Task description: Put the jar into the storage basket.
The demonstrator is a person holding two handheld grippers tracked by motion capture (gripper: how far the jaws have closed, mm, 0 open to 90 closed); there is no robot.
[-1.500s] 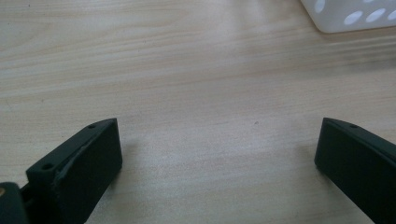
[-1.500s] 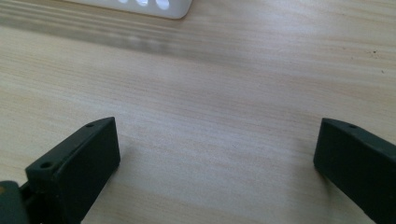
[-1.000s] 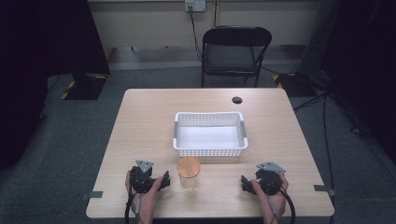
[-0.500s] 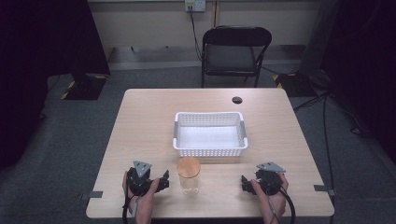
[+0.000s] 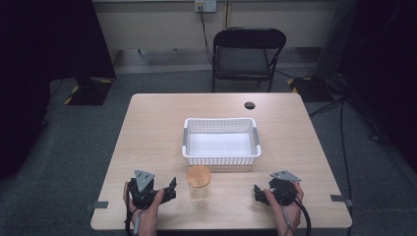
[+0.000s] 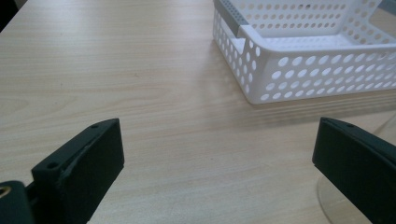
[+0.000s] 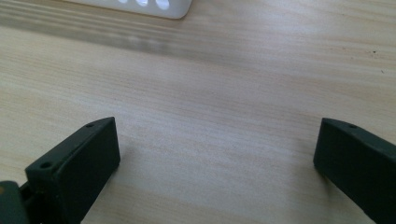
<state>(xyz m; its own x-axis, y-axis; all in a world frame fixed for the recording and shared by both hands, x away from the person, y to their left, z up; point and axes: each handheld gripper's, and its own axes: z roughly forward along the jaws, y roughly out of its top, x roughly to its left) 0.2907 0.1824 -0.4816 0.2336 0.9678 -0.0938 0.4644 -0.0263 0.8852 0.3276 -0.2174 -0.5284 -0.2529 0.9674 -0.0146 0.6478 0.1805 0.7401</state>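
A clear glass jar with a round wooden lid point(image 5: 198, 178) stands near the table's front edge, just in front of a white perforated basket point(image 5: 221, 156) that looks empty. My left gripper point(image 5: 169, 189) rests on the table to the jar's left, jaws wide open with bare tabletop between them; the jar's base point(image 6: 336, 207) peeks in beside its right jaw, and the basket point(image 6: 299, 74) lies ahead. My right gripper point(image 5: 259, 193) rests to the jar's right, also open over bare wood, with the basket's corner point(image 7: 163, 7) at the top edge.
The light wooden table point(image 5: 157, 128) has a small dark round object point(image 5: 250, 105) near its far right. A black folding chair point(image 5: 246, 54) stands behind the table. Dark equipment and cables lie on the floor at both sides.
The left gripper has shifted slightly, staying beside the jar. The right gripper and the jar have not moved.
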